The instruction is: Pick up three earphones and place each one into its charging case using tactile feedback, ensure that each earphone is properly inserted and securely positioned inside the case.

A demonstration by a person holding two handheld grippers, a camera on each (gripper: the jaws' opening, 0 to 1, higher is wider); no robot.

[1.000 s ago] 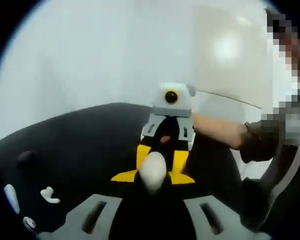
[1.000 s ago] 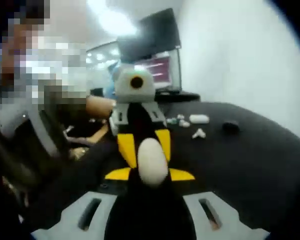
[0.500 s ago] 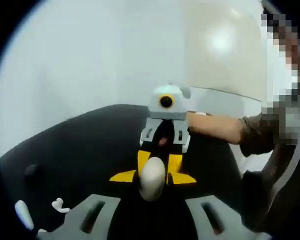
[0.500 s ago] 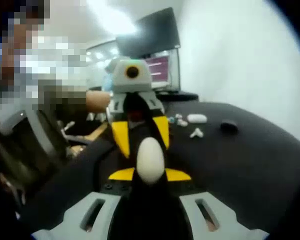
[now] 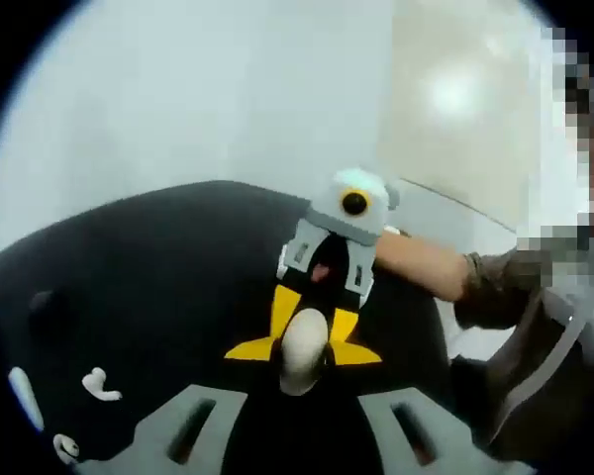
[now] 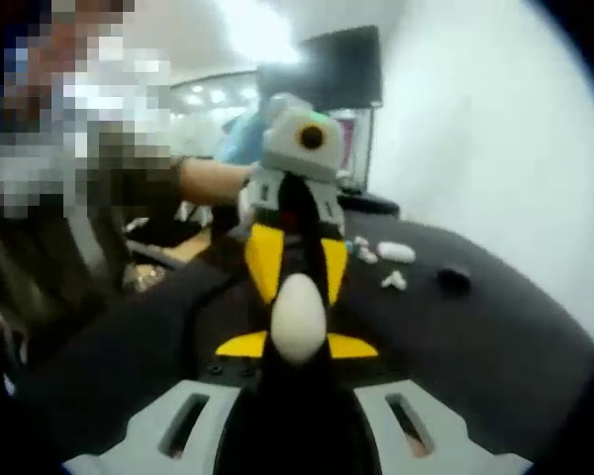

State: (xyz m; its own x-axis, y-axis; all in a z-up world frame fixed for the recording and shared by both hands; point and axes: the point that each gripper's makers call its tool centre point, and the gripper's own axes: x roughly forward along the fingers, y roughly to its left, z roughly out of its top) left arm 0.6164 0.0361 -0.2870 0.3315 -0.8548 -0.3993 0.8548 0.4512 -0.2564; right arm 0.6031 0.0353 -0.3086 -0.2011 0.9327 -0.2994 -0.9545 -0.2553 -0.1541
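A white egg-shaped charging case [image 5: 302,346] [image 6: 298,319] is held above the black table [image 5: 158,277] [image 6: 495,336] between my two grippers, which face each other. My left gripper [image 5: 302,358] is shut on its near end. My right gripper [image 5: 314,319], with yellow fingers, clasps its far end. In the right gripper view my right gripper [image 6: 298,341] grips the case and my left gripper [image 6: 297,265] closes on it from beyond. Whether an earphone is inside is hidden. A loose white earphone [image 5: 100,387] [image 6: 393,281] lies on the table.
Another white case [image 6: 395,251] [image 5: 21,395] and small white pieces [image 6: 360,247] [image 5: 67,450] lie near the earphone, with a small dark object [image 6: 455,278] [image 5: 43,300]. A person's forearm [image 5: 426,267] [image 6: 210,179] reaches behind each gripper. A monitor [image 6: 322,69] stands beyond the table.
Both grippers stay joined at the white case. The views have shifted and rolled slightly with the hands; in the right gripper view the left gripper now leans to the right.
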